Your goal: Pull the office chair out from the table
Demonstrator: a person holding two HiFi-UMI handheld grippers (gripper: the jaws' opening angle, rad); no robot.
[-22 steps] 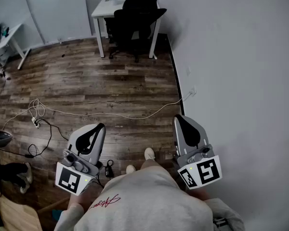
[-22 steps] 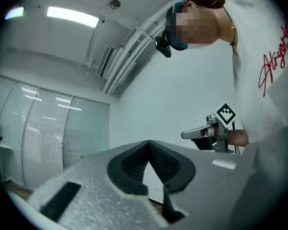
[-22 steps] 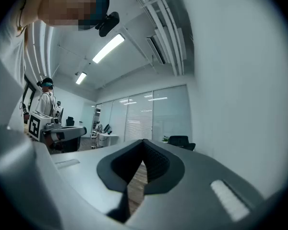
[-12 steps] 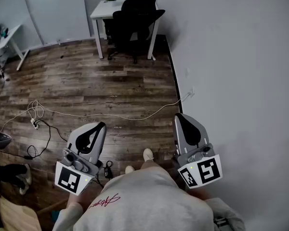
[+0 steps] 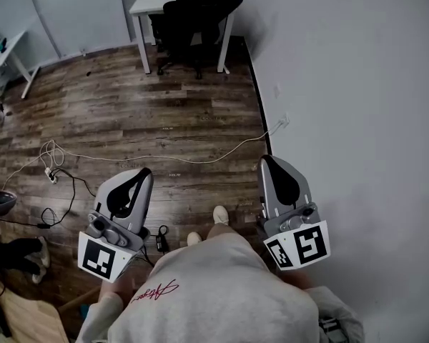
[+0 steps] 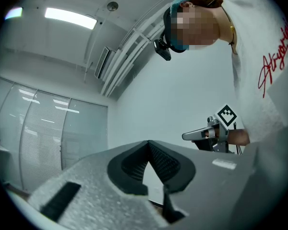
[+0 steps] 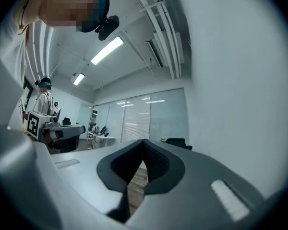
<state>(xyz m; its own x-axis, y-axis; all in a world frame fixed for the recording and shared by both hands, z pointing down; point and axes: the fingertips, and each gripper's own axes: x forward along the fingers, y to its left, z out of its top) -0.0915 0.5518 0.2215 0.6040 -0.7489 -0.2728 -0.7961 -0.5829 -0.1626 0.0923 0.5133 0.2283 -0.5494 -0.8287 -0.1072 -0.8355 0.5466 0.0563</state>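
A black office chair (image 5: 194,21) stands pushed under a small white table (image 5: 144,1) in the far corner of the room, by the right wall. The chair's back also shows small and distant in the right gripper view (image 7: 176,142). My left gripper (image 5: 144,173) and right gripper (image 5: 266,161) are held close to the person's body, far from the chair, over the wooden floor. Both have their jaws shut with nothing between them. The left gripper view looks up at wall and ceiling, with the right gripper (image 6: 192,136) in it.
A white cable (image 5: 157,157) runs across the wooden floor between me and the chair, with a tangle of black cable (image 5: 61,191) at the left. A second white table (image 5: 7,57) stands at the far left. The grey wall (image 5: 343,98) runs along the right.
The chair and table have slid toward the top of the head view and the floor has shifted with them. Both grippers keep their pose, shut.
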